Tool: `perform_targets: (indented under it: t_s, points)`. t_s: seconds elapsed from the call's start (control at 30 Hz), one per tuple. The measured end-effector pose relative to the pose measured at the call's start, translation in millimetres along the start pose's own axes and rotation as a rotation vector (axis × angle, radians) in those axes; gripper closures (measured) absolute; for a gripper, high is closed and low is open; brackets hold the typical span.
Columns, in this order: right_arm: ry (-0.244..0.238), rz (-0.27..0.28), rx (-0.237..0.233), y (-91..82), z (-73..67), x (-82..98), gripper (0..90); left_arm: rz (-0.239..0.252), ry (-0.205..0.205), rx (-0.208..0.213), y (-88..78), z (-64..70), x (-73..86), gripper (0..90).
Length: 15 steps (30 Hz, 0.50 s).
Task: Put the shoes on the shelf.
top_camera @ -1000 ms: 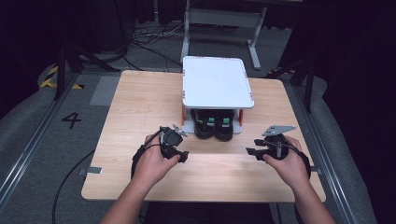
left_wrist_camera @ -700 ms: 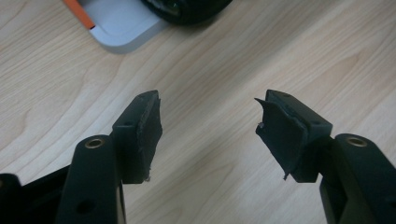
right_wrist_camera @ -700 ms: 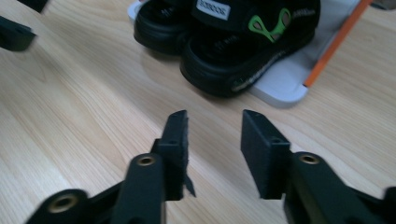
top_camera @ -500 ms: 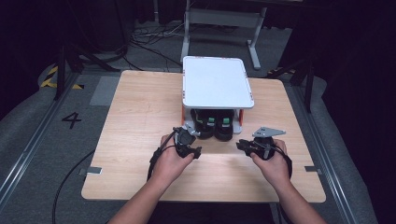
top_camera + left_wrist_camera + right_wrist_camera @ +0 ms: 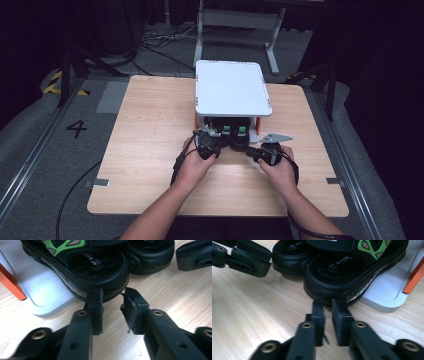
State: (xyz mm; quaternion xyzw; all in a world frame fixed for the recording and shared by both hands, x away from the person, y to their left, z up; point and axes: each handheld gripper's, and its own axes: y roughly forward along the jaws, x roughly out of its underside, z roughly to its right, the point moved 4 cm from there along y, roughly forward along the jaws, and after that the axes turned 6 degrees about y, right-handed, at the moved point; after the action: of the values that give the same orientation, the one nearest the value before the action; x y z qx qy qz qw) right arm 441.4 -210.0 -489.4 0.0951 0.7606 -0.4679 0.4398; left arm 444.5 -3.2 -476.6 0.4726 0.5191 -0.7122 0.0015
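At the near edge of the table (image 5: 150, 165), the person's two hands each bring a hand-held gripper up to a pair of black sandals with green trim. The left hand-held gripper (image 5: 113, 303) has just been closing; its jaws stand a little apart just short of the heel of the left sandal (image 5: 95, 265), with nothing between them. The right hand-held gripper (image 5: 327, 311) has also just been closing; its jaws are nearly together, a thin gap left, their tips at the heel of the right sandal (image 5: 352, 267) without pinching it, so it holds nothing. Both grippers come in low and level, likely because the heels are all that sticks out. Farther back, the sandals sit side by side on the lower tier of a small white shoe rack (image 5: 232, 95) with orange posts; its top shelf covers their fronts, which would explain a pull toward the person rather than a lift
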Motion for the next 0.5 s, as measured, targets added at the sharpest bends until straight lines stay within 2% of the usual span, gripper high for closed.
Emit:
perform_targets:
  t_s: [0.03, 0.07, 0.13, 0.23, 0.37, 0.43, 0.47, 0.5]
  points:
    - [-0.006, 0.0, 0.012, 1.6, 0.9, -0.6, 89.4, 0.001, 0.003, -0.004, 0.2, -1.3, -0.3, 71.6]
    - [-0.011, -0.004, 0.017, 2.1, 2.0, -1.6, 89.9, 0.008, 0.008, -0.007, 1.5, -2.2, -0.8, 72.2]
    - [-0.001, -0.002, 0.012, 2.8, 2.8, -2.9, 90.0, 0.012, 0.01, -0.01, 3.6, -4.1, -1.5, 72.2]
    - [-0.002, 0.017, 0.036, 9.9, 9.8, -9.0, 90.0, 0.035, -0.002, -0.012, 12.3, -9.9, -8.3, 70.4]
    - [0.013, 0.034, 0.043, 18.7, 16.7, -14.9, 90.0, 0.052, 0.005, -0.032, 20.4, -17.6, -14.2, 68.5]
    - [0.028, 0.055, 0.044, 24.6, 20.0, -19.8, 90.0, 0.078, -0.011, -0.048, 25.0, -22.3, -16.2, 68.2]
    - [0.029, 0.065, 0.049, 29.0, 22.3, -24.1, 90.0, 0.091, -0.007, -0.056, 29.0, -28.0, -17.2, 66.7]
    - [0.029, 0.065, 0.049, 29.0, 22.3, -24.1, 90.0, 0.091, -0.007, -0.056, 29.0, -28.0, -17.2, 66.6]
